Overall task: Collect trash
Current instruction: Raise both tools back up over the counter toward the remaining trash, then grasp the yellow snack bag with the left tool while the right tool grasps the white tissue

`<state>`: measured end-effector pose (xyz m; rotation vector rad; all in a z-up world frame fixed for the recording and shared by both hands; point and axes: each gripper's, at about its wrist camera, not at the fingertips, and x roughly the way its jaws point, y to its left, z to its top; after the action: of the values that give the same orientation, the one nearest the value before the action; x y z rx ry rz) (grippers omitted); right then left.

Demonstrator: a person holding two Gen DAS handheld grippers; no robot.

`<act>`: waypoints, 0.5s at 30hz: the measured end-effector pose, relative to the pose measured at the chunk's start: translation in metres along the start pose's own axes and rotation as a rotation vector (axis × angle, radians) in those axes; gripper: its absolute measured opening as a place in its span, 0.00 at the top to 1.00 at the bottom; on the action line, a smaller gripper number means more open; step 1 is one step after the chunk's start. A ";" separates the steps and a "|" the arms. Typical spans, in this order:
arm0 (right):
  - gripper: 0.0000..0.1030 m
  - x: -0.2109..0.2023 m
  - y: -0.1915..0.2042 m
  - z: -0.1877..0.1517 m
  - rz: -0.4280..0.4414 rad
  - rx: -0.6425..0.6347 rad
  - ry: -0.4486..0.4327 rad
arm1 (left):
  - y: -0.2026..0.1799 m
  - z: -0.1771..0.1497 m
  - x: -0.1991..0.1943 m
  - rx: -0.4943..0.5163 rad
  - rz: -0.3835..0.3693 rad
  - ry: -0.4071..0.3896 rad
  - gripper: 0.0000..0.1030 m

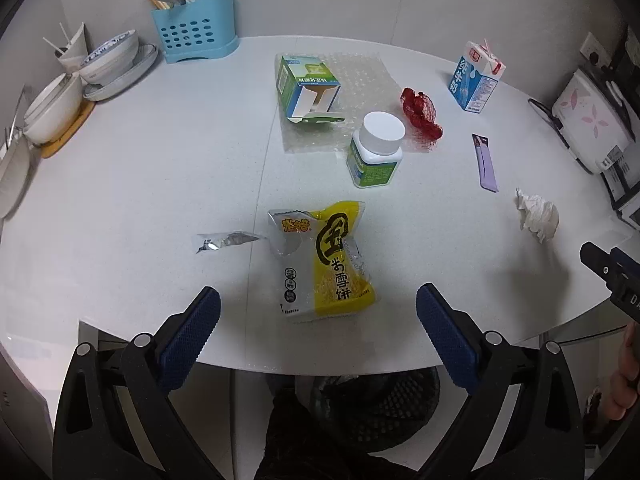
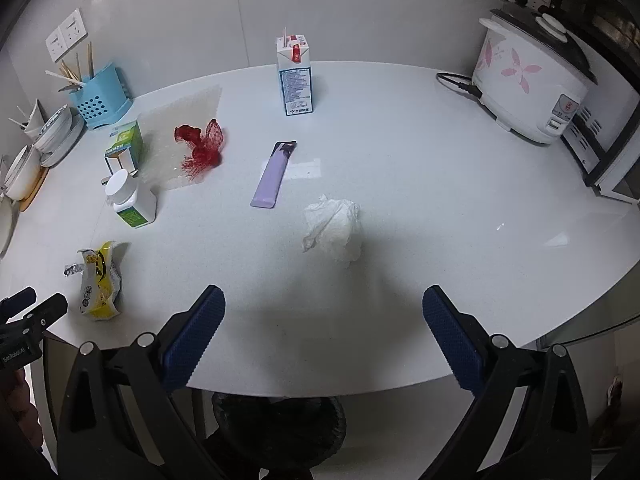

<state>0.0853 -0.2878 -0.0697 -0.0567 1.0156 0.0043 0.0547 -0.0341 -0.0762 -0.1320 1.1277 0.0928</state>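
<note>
My left gripper is open, its blue fingers on either side of the near end of a yellow snack wrapper, not touching it. A torn foil scrap lies left of the wrapper. My right gripper is open over bare tabletop, a little short of a crumpled white tissue. Farther out lie a purple sachet, red mesh netting, a white-capped bottle, an open green carton on bubble wrap, and a milk carton. A black mesh bin stands under the table edge.
A blue cutlery holder and stacked bowls fill the back left. A white rice cooker with its cord stands at the back right, beside a black and white appliance. The round white table ends just before both grippers.
</note>
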 end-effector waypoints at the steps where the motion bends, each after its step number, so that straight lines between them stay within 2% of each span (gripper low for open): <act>1: 0.08 0.005 0.001 0.003 -0.001 0.001 0.006 | 0.001 0.002 0.003 -0.001 0.002 0.005 0.07; 9: 0.08 0.044 -0.007 0.025 -0.011 0.033 0.067 | 0.008 0.015 0.037 -0.005 0.007 0.075 0.09; 15: 0.13 0.074 -0.017 0.036 -0.017 0.067 0.127 | 0.013 0.016 0.062 -0.015 -0.006 0.131 0.10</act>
<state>0.1551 -0.3046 -0.1126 -0.0044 1.1416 -0.0495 0.0936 -0.0181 -0.1268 -0.1566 1.2576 0.0883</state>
